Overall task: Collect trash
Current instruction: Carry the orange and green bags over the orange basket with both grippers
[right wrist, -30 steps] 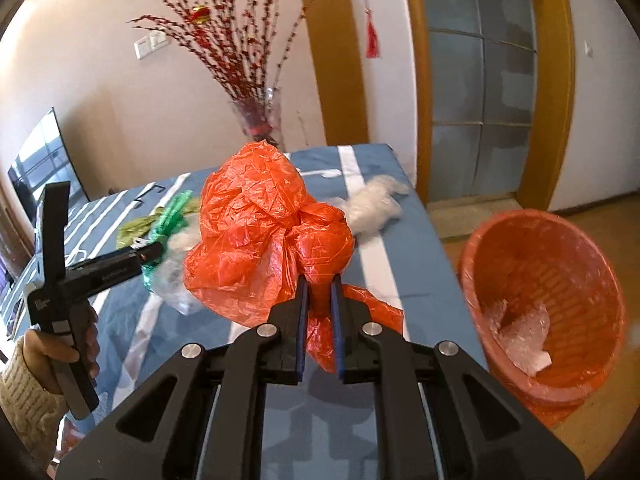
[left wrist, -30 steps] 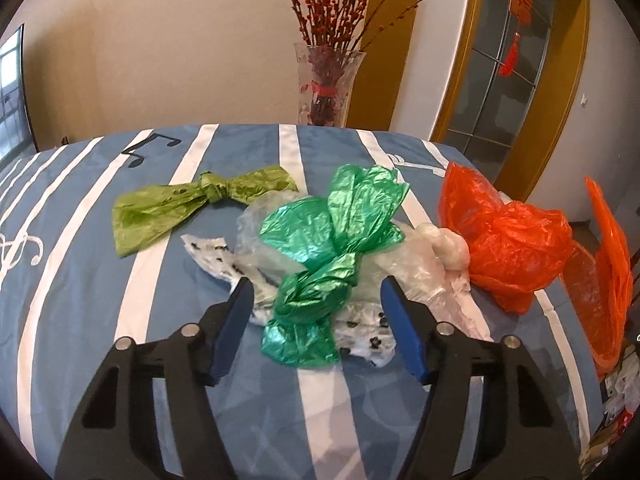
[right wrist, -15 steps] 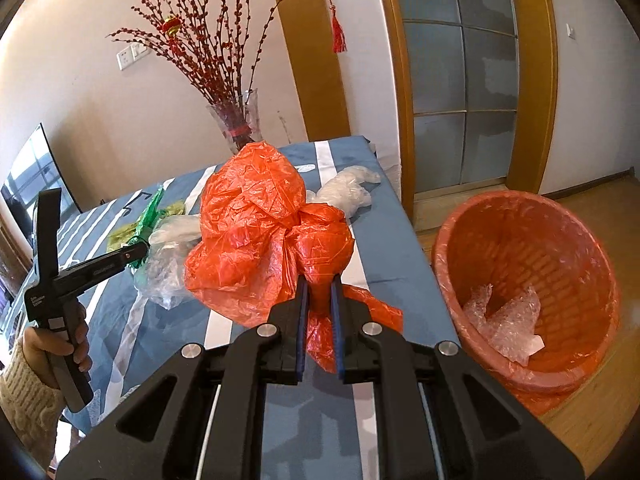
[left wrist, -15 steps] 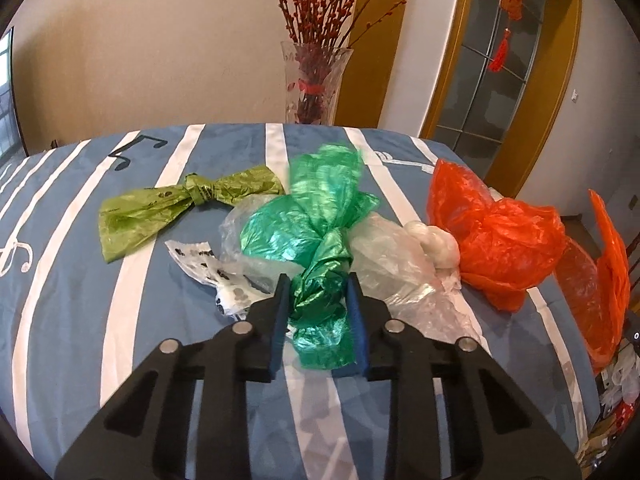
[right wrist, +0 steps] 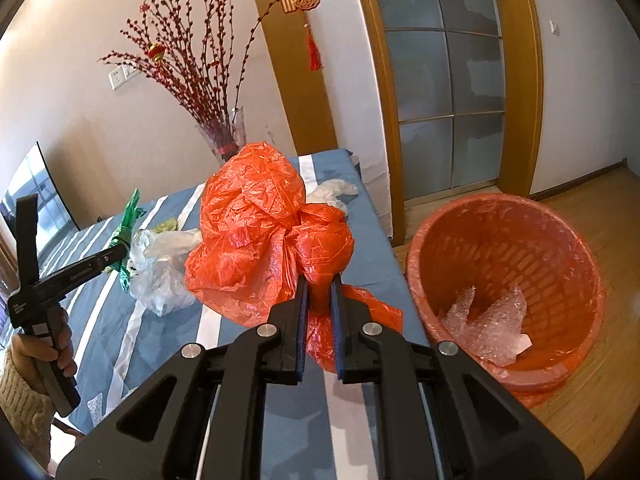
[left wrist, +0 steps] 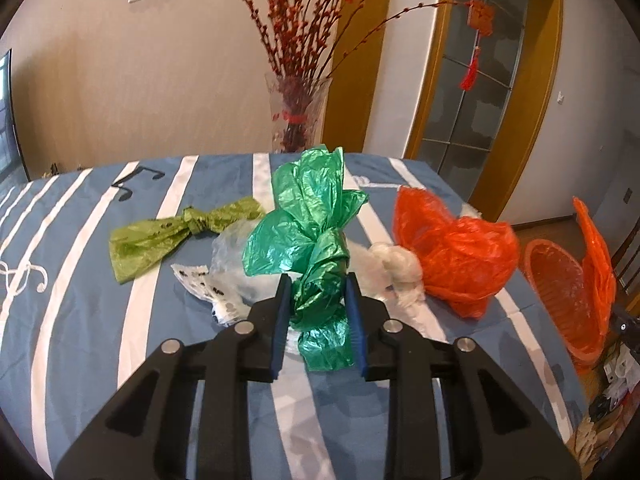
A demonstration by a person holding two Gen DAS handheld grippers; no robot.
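My left gripper (left wrist: 318, 292) is shut on a crumpled green plastic bag (left wrist: 308, 232) and holds it up off the striped table. My right gripper (right wrist: 319, 292) is shut on a knotted orange plastic bag (right wrist: 256, 224), held above the table's right edge. The orange bag also shows in the left wrist view (left wrist: 452, 248). An orange waste basket (right wrist: 508, 280) lined with an orange bag stands on the floor to the right, with clear plastic wrap (right wrist: 484, 320) inside. The left gripper with the green bag also shows in the right wrist view (right wrist: 120, 248).
On the blue striped tablecloth (left wrist: 100, 280) lie an olive-green knotted bag (left wrist: 168, 236), clear and white plastic bags (left wrist: 384, 268) and a black-dotted wrapper (left wrist: 204, 284). A glass vase with red branches (left wrist: 296, 116) stands at the table's far edge. A wooden door frame is behind.
My left gripper closed on the green bag and lifted it. My right gripper carried the orange bag rightwards, nearer the basket.
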